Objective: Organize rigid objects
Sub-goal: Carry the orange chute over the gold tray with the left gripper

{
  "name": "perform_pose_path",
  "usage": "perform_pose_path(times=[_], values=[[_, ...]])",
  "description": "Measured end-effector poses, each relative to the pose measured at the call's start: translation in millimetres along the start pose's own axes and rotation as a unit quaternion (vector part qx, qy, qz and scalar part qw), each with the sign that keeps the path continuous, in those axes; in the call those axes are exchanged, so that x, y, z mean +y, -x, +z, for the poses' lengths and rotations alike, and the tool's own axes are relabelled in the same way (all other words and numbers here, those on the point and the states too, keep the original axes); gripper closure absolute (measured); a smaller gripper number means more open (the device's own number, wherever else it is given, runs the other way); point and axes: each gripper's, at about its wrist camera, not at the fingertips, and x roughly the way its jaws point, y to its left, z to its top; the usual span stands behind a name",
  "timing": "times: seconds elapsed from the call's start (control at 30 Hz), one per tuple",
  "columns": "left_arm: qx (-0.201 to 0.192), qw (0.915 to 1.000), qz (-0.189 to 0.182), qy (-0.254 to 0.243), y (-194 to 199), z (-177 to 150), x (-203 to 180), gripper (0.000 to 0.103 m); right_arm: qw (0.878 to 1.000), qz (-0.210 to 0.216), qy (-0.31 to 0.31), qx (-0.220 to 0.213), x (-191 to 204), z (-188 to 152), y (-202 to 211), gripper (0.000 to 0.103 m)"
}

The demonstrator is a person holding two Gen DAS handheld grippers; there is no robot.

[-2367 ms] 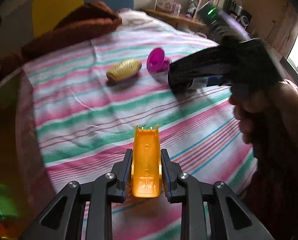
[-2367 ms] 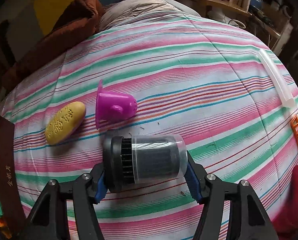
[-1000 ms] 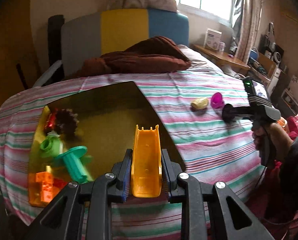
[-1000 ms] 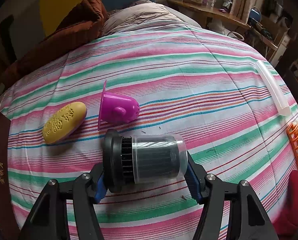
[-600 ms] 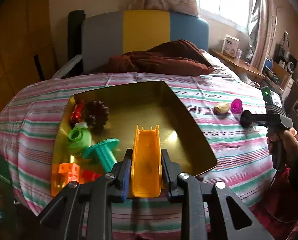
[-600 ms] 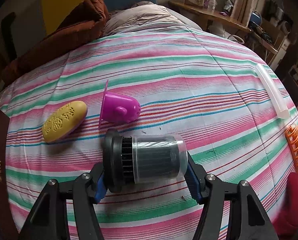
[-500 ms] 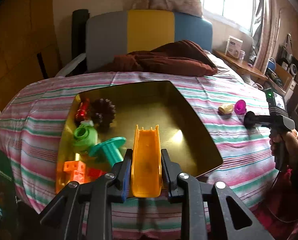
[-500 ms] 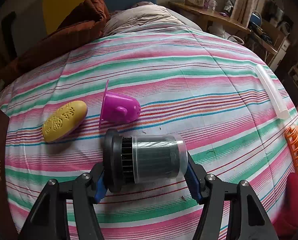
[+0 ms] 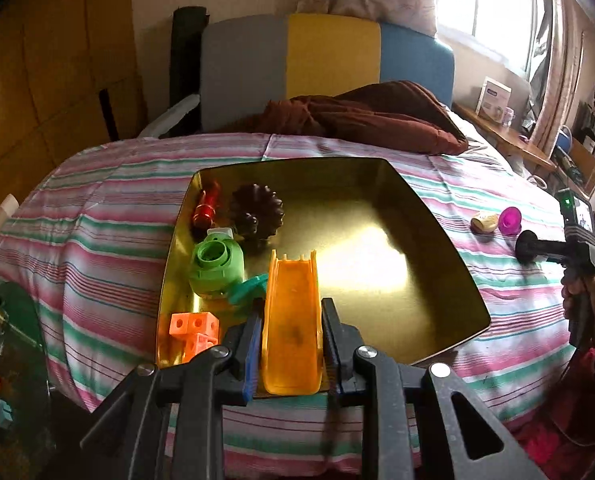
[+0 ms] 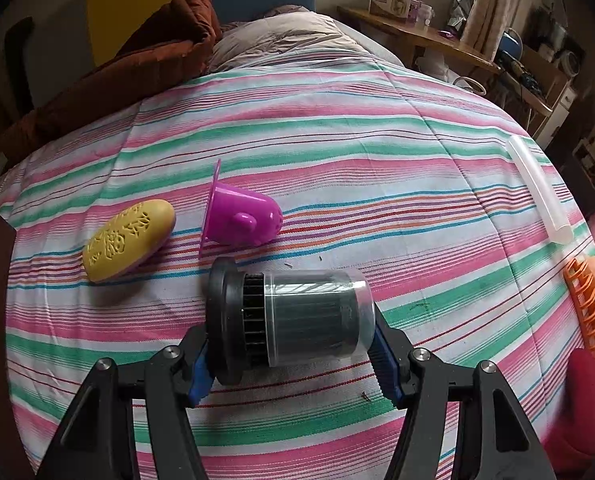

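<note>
Plastic dominates: the left gripper (image 9: 292,344) is clamped tight on an orange chute (image 9: 292,320), a smooth, shallow channel with raised side walls and a notched far end, standing lengthwise between the jaws and sticking out ahead of them. The chute hangs over the near edge of a gold tray (image 9: 449,264), a glossy, mirror-like, square metal pan with rounded corners and low walls that rests on the striped bedspread (image 9: 97,248). Along the tray's left side lie a shiny red cylinder (image 9: 206,205), a dark ridged dome (image 9: 257,214), a round green part (image 9: 216,267) with a hollow top, a teal piece (image 9: 249,288) partly hidden behind the chute, and orange holed cubes (image 9: 193,330).

The right gripper (image 10: 291,354) stands about half open, its blue pads pressing the two ends of a filter (image 10: 289,318): a black pleated core with a broad black flange on the left, capped by a clear plastic cup on the right. It lies crosswise between the jaws, just above or on the woven bedspread; which one cannot be told. Just beyond it lie a magenta cup (image 10: 239,220) on its side, flanged and with a small knob, and to its left a yellow oval bar (image 10: 129,240) with embossed characters. At the right edge are a translucent tube (image 10: 537,192) and an orange ribbed rack (image 10: 587,308).
</note>
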Motion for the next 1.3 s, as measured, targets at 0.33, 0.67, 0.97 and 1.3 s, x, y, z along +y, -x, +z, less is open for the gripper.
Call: perform_pose_path(times=[0.33, 0.67, 0.97, 1.3], values=[[0.038, 0.9951, -0.036, 0.084, -18.5, 10.0, 52.2, 0.077, 1.0, 0.0, -0.001, 0.004, 0.8, 1.5, 0.1, 0.038], [0.041, 0.9895, -0.088, 0.107, -39.7, 48.0, 53.5, 0.077, 1.0, -0.001, 0.0, 0.006, 1.9, 2.3, -0.2, 0.038], [0.058, 0.9925, -0.101, 0.038, -74.7, 77.0, 16.9, 0.077, 1.0, -0.007, 0.009, 0.005, 3.9, 1.8, 0.6, 0.038], [0.105, 0.9885, -0.109, -0.007, -124.7, 92.7, -4.7, 0.077, 1.0, -0.011, 0.016, 0.005, 4.1, 2.7, 0.6, 0.038]])
